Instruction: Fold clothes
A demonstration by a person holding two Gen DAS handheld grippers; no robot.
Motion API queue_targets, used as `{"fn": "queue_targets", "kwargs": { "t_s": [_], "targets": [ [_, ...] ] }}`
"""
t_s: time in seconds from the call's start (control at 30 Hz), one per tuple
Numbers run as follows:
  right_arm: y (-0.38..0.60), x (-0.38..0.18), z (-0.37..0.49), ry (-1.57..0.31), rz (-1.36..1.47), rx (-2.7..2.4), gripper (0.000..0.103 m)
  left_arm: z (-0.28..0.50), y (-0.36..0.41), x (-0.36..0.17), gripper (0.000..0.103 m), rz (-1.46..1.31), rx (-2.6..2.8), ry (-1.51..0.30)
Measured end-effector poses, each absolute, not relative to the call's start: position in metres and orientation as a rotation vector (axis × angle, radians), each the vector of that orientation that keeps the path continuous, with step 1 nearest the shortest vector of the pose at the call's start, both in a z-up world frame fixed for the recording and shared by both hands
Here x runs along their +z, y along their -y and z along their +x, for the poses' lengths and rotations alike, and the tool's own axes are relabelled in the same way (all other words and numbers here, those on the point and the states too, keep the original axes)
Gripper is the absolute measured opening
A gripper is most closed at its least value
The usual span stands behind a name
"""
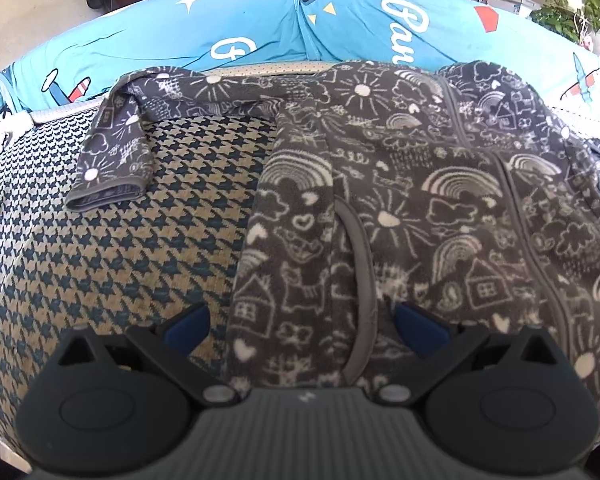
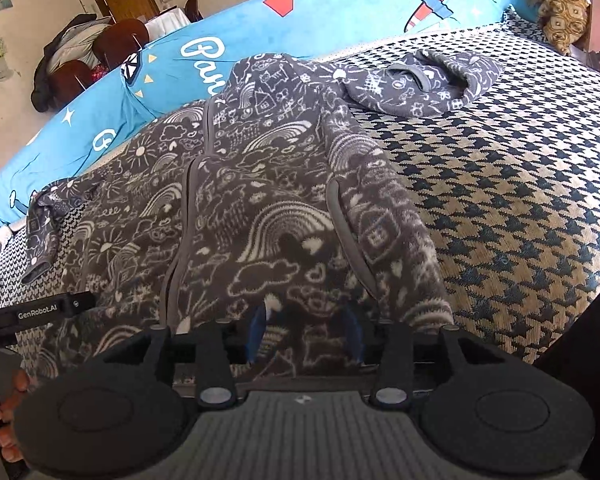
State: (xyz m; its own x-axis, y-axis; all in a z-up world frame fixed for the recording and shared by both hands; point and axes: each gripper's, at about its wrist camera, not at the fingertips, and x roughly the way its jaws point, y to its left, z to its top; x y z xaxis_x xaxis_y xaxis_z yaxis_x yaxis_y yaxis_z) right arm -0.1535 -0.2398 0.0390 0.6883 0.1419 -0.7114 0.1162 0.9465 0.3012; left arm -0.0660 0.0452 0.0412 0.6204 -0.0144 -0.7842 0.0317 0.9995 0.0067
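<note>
Jaws: we're holding left gripper (image 1: 302,330) wide, right gripper (image 2: 305,334) narrower, over grey doodle-print fleece jacket (image 1: 400,184); sleeve (image 1: 112,152) lying unfolded at 10 o'clock.

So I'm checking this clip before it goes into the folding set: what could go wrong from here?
1. The left gripper is open with the grey fleece jacket hem between its fingers; it might close on only one layer.
2. The right gripper looks only partly closed on the hem, so the fabric might slip.
3. The left sleeve lies spread on the houndstooth cover and could drag or bunch.
</note>
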Motion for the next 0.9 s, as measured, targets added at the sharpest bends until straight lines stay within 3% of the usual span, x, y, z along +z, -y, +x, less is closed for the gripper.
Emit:
{"fn": "queue_targets", "kwargs": {
  "t_s": [0.9],
  "targets": [
    [0.231,0.08,-0.041,-0.746,0.243,0.263,0.042,-0.007,0.002,0.062,0.103,0.014,-0.12,-0.883]
  ]
}}
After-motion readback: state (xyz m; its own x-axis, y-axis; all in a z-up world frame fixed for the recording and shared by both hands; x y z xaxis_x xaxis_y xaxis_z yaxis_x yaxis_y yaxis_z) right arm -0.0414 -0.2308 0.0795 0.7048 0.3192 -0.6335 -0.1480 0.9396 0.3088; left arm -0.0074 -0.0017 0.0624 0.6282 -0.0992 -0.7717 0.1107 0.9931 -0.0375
